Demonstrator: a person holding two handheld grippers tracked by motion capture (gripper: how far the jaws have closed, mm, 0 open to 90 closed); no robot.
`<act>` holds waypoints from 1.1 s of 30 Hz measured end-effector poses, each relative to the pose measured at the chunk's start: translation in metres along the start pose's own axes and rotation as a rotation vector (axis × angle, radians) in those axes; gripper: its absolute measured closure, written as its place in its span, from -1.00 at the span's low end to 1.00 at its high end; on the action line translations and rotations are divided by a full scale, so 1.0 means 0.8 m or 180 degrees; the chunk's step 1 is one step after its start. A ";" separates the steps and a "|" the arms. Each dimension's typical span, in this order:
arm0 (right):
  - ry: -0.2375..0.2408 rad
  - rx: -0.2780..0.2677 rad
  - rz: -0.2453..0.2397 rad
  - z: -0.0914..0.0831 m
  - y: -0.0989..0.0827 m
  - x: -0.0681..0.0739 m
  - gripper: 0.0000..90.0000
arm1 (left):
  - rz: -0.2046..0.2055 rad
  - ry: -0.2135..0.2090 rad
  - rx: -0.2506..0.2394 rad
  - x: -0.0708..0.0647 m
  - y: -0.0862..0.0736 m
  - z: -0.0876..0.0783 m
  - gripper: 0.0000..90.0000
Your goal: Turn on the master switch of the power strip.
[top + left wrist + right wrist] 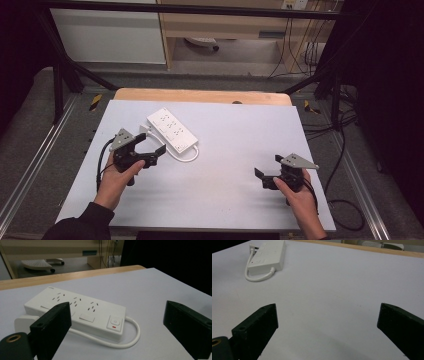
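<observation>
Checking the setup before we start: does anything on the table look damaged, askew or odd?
Nothing stands out. The white power strip lies flat at a slant, its cord looped beside it, apparently unplugged. Both grippers are open.

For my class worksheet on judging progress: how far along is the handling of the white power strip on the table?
Nothing looks done: the white rectangular plastic power strip lies flat on the pale grey table, its short white cord looped beside it. In hand: the left gripper is open, close beside the strip but not touching. The right gripper is open over bare table. Left: closing on the strip and whatever follows.
</observation>
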State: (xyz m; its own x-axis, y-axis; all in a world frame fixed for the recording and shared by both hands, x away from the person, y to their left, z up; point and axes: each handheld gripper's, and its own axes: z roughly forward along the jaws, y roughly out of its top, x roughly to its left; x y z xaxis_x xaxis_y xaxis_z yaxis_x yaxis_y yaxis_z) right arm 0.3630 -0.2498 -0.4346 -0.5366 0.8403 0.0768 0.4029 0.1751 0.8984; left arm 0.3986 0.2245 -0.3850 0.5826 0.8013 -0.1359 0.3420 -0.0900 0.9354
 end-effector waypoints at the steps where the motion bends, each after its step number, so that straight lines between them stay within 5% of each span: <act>1: 0.0002 0.0001 0.0000 0.000 0.000 0.000 -0.92 | -0.0018 0.0011 0.0009 0.000 0.001 0.004 -0.82; 13: -0.0005 0.0006 0.0030 -0.001 0.000 -0.001 -0.94 | -0.0219 0.0104 0.0118 0.007 0.006 0.041 -0.78; 33: -0.0017 0.0010 0.0070 -0.003 -0.002 -0.002 -0.93 | -0.0212 0.0239 0.0224 0.012 0.003 0.084 -0.65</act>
State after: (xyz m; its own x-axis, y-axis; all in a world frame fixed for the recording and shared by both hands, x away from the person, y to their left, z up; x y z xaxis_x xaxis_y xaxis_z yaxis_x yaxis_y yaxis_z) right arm 0.3618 -0.2527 -0.4351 -0.5236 0.8467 0.0942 0.4168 0.1581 0.8951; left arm 0.4547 0.1923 -0.4064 0.5008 0.8487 -0.1697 0.4306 -0.0742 0.8995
